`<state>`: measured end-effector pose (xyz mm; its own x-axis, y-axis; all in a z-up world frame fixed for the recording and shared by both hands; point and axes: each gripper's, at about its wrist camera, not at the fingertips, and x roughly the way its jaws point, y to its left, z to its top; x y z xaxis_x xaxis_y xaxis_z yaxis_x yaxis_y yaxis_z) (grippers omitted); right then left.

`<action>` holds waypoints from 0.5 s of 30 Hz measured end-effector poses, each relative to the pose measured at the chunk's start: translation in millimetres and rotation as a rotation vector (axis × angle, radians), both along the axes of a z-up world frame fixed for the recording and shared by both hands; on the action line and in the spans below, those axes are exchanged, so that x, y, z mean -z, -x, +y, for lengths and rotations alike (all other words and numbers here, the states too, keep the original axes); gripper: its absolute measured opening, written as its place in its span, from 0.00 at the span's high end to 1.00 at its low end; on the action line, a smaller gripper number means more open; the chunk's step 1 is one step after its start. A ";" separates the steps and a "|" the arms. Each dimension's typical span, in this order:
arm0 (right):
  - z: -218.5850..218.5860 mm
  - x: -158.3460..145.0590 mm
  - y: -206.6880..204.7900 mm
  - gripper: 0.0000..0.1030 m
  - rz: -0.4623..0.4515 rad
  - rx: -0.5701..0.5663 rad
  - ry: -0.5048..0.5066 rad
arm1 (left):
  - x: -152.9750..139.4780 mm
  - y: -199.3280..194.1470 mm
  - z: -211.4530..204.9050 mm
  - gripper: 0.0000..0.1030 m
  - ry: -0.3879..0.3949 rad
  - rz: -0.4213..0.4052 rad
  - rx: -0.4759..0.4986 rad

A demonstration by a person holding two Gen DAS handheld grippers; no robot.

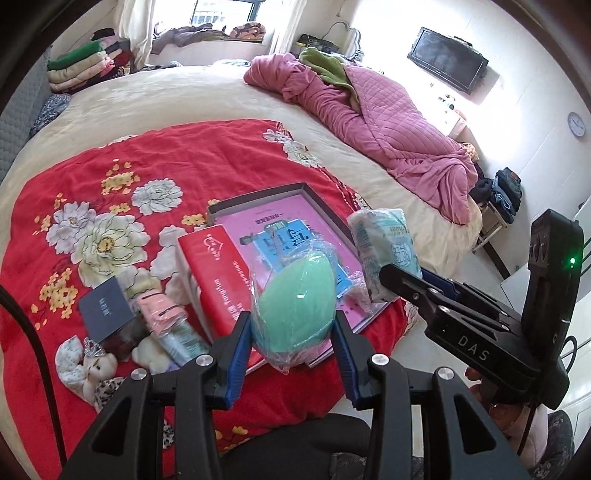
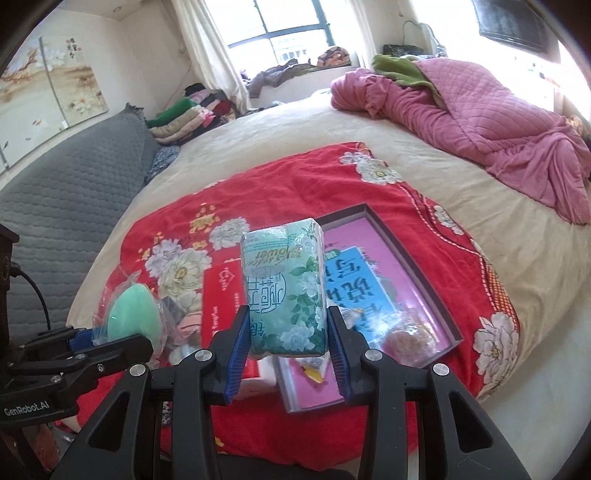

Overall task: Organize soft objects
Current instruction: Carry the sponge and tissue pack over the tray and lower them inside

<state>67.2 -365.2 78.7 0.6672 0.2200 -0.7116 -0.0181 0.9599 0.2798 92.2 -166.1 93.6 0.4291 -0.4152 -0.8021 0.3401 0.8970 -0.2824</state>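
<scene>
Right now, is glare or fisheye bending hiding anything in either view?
Left wrist view: window and right wall blown out; green sponge sharp. Right wrist view: window overexposed, glare on tissue pack wrap; bed edges bow in both.

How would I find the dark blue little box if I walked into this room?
Find the red flowery blanket on the big bed. At its near edge, left of the tall red box, lies the dark blue box beside a pink packet. It is the only small, flat, dark square there.
</scene>
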 end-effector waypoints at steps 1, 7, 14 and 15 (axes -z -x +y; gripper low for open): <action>-2.8 0.7 0.2 0.60 0.002 0.006 -0.001 | 1.0 -2.0 -3.0 0.59 -0.001 0.002 0.004; -21.4 4.8 0.2 0.60 0.013 0.046 -0.005 | 4.6 -11.5 -15.5 0.59 -0.017 0.008 0.023; -38.8 16.7 -0.6 0.60 0.037 0.079 0.002 | 11.8 -27.0 -35.4 0.59 -0.038 0.011 0.049; -41.0 18.4 -0.8 0.60 0.041 0.084 0.003 | 14.3 -30.1 -39.0 0.59 -0.043 0.015 0.053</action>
